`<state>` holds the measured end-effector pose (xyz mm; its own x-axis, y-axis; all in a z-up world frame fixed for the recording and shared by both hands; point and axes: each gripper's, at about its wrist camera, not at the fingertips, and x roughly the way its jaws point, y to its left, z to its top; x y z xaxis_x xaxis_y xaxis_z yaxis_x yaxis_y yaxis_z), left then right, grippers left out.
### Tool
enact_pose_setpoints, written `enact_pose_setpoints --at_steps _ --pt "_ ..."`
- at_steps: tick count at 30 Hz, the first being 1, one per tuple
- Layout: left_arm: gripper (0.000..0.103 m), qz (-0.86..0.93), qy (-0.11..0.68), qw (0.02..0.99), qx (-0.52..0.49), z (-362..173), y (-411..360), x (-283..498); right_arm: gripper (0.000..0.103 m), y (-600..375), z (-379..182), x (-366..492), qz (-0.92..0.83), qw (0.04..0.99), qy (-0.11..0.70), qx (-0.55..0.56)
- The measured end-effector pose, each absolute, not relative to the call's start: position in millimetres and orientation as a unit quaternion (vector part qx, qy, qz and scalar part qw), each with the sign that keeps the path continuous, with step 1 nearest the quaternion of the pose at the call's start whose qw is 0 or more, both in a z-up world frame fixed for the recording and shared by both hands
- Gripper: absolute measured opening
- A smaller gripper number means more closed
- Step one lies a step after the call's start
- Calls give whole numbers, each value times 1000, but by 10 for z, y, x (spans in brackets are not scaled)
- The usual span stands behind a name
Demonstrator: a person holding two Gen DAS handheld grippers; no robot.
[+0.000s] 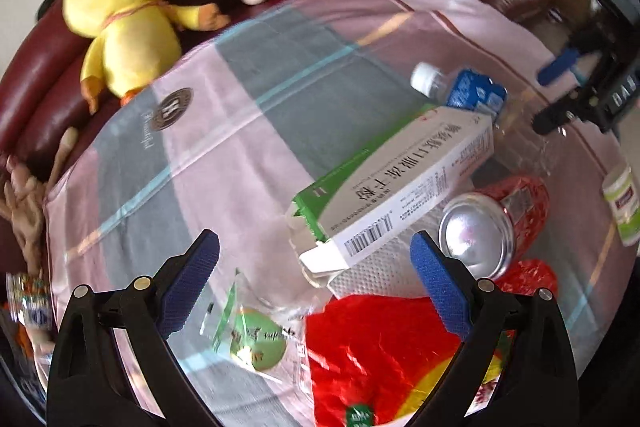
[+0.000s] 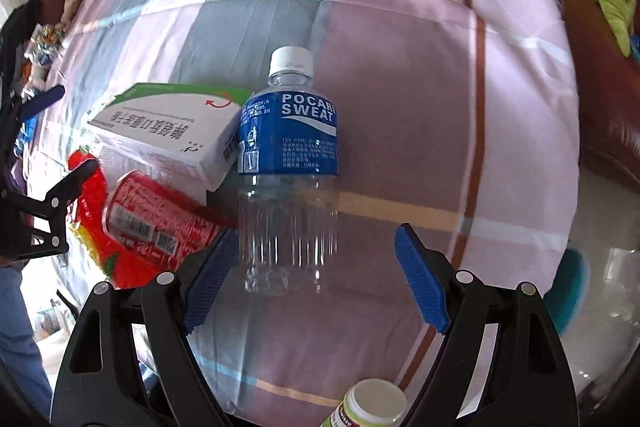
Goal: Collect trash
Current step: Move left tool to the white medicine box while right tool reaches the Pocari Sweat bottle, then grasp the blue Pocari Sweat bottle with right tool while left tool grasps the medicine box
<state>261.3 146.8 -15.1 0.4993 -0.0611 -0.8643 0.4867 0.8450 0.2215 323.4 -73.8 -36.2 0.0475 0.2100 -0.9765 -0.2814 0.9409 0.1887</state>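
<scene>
Right wrist view: my right gripper (image 2: 316, 275) gapes empty astride the clear blue-labelled plastic bottle (image 2: 289, 163), its length running straight ahead.

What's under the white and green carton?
The carton lies tilted across a white textured paper wad. One end rests against the blue-labelled bottle, and the red can lies beside it. Anything deeper beneath is covered.

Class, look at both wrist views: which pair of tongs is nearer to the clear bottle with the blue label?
Right. The right tongs stand open around the base of the bottle. The left tongs hang open over a clear wrapper, with the white box between them and the bottle.
</scene>
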Motion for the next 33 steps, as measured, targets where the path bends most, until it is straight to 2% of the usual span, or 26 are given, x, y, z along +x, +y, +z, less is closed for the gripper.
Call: enact_pose_setpoints --at_steps 10,11,12,27,28,29,31,33 --pt "96 -190 486 816 248 -419 1348 2751 77 -439 -739 3383 187 695 691 -66" --pt "96 -190 486 816 251 -432 1341 2766 63 -429 -753 3378 191 696 688 -69" --pt "96 -190 486 814 254 -447 1332 2782 56 -416 -764 3368 195 696 687 -74" --pt "96 -216 485 800 280 -575 1069 3049 56 -589 -761 3481 184 706 680 -76" --pt "94 -220 488 797 280 -604 1042 3074 56 -613 -775 3503 185 705 682 -69" --pt "84 -227 492 793 278 -626 1020 3091 56 -615 -777 3495 186 705 682 -66" --pt "78 -235 486 796 274 -627 977 3119 56 -651 -770 3509 187 707 679 -61" --pt "66 -241 484 800 260 -586 968 3148 56 -741 -750 3486 187 710 677 -56"
